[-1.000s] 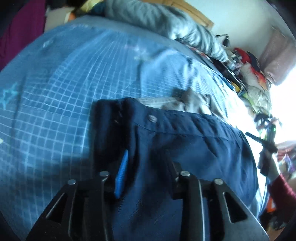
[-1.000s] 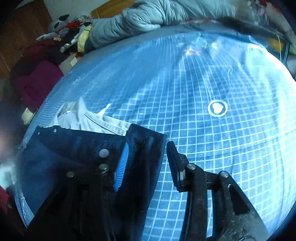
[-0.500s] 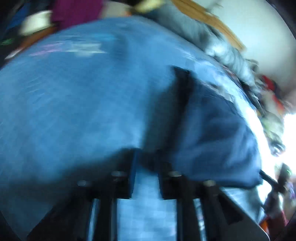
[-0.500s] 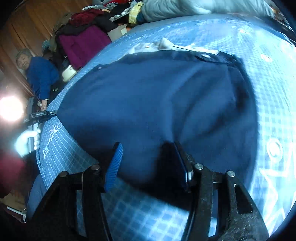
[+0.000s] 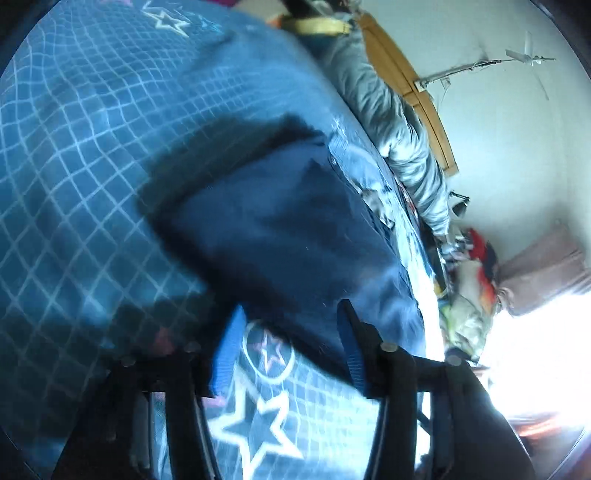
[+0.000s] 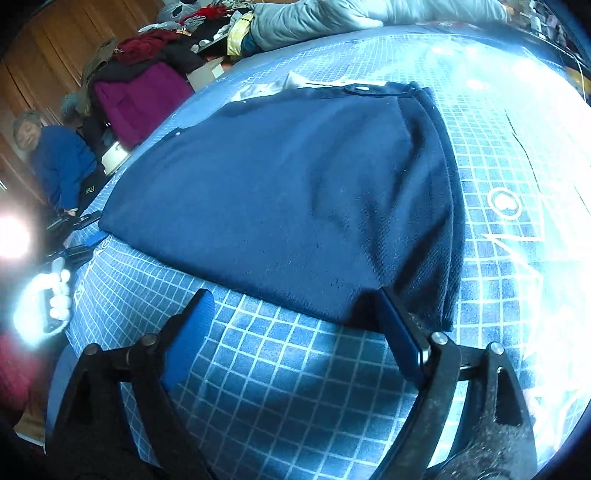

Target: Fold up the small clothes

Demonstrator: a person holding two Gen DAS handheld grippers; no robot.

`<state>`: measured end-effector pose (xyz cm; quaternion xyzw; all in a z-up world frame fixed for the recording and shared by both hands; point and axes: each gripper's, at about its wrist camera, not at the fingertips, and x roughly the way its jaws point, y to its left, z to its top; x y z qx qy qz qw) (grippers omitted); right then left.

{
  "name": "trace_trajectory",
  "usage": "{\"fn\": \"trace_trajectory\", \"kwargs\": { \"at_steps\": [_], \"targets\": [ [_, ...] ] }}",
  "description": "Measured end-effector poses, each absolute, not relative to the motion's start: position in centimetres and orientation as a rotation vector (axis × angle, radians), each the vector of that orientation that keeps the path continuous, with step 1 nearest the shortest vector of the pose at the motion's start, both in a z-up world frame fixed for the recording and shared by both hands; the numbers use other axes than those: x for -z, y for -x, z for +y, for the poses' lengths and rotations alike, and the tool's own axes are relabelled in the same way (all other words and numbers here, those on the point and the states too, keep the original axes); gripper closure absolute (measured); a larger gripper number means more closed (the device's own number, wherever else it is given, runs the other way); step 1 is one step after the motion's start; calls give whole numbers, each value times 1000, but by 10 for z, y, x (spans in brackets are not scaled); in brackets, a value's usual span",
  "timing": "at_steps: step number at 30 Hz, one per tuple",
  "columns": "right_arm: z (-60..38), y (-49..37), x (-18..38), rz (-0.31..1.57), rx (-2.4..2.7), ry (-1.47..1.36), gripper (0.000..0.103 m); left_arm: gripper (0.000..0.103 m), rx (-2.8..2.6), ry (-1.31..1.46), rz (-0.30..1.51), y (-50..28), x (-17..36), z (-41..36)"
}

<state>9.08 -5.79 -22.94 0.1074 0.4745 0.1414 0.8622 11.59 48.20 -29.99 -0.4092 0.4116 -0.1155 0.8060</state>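
Note:
A dark navy garment [image 6: 295, 192] lies folded flat on the blue grid-patterned bed sheet [image 6: 280, 387], its folded edges stacked along the right side and a metal snap [image 6: 360, 88] at the far end. My right gripper [image 6: 295, 317] is open just in front of its near edge, the right pad touching the near right corner. In the blurred left wrist view the same navy garment [image 5: 288, 229] lies ahead of my left gripper [image 5: 288, 339], which is open over the sheet's star print with nothing between its pads.
A white cloth [image 6: 291, 83] peeks out beyond the garment. A grey quilt [image 6: 332, 18] lies along the headboard. Piled clothes, a purple item [image 6: 140, 99], and a person in blue [image 6: 59, 166] are at the left. Clutter [image 5: 476, 280] lines the far side.
Both grippers let go of the navy garment and drew back toward its near edge. The left one opened wider and swung round; the garment now lies flat on the sheet.

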Motion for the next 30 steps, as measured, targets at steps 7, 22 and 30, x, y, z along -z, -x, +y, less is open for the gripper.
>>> {"fn": "trace_trajectory", "kwargs": {
  "at_steps": [7, 22, 30],
  "targets": [
    [-52, -90, 232, 993, -286, -196, 13, 40, 256, 918, 806, -152, 307, 479],
    [19, -83, 245, 1093, -335, 113, 0, 90, 140, 1104, 709, -212, 331, 488],
    [24, -100, 243, 1168, -345, 104, 0, 81, 183, 1101, 702, -234, 336, 484]
  ]
}}
